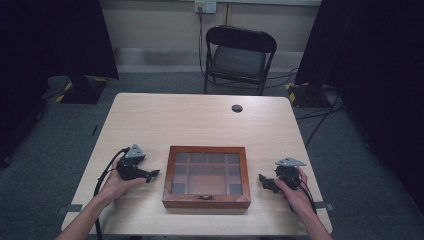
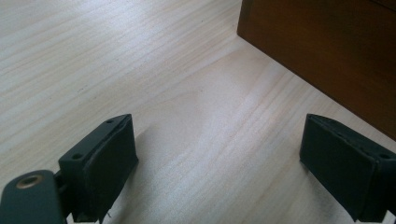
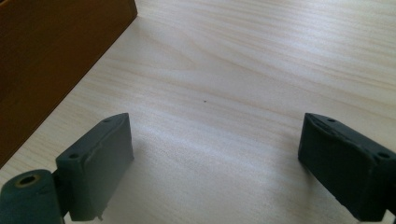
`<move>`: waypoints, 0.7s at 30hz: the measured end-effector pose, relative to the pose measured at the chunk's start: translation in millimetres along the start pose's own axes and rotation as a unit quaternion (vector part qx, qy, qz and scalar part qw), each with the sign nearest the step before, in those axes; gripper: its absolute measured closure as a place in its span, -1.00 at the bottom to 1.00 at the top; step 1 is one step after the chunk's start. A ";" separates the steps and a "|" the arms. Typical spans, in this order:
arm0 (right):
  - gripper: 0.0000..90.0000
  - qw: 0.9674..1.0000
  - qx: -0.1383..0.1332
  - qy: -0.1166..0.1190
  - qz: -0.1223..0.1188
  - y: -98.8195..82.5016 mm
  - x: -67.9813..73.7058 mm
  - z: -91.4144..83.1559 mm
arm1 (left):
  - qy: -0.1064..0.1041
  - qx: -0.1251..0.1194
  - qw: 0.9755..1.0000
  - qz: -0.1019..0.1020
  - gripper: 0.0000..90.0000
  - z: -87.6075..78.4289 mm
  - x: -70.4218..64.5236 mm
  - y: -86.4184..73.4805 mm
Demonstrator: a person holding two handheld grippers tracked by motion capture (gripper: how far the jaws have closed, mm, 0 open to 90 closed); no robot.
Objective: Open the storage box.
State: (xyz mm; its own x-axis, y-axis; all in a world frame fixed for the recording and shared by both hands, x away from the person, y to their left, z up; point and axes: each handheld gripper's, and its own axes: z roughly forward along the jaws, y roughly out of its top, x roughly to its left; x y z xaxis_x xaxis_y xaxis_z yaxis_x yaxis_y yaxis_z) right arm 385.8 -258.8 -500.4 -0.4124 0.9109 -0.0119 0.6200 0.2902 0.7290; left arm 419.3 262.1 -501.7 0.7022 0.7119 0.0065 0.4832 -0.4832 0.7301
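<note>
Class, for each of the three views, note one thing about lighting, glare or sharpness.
High view: dim and soft, dark curtains both sides, wooden box lid panes dull. Left gripper view: pale sheen on the table, near jaws slightly blurred, shadow beside them. Right gripper view: bright glare band across the grain, box side in shade.

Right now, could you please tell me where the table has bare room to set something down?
The light wooden table is bare beyond the brown glass-lidded wooden box, up to the black grommet. Beside the box, the tongs crowd both sides.
</note>
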 end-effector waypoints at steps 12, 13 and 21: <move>-0.79 1.000 0.000 0.001 0.000 0.1 -0.2 0.1 | 0.000 -0.007 1.000 -0.013 -0.59 -2.4 1.1 -0.3; -0.79 1.000 0.000 0.001 0.000 0.1 -0.2 0.1 | 0.000 -0.009 1.000 -0.020 -0.54 -2.8 1.5 -0.2; -0.79 1.000 0.000 0.001 0.000 0.2 -0.3 0.1 | -0.027 0.009 0.999 -0.026 -0.41 -5.2 -4.7 10.4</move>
State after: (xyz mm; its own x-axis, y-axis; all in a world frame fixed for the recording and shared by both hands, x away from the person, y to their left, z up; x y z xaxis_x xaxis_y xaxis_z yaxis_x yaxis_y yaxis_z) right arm 386.1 -259.0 -500.4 -0.4144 0.9100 -0.0111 0.6202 0.2913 0.7284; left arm 418.2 256.4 -490.6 0.7030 0.7079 -0.0689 0.5292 -0.4558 0.7157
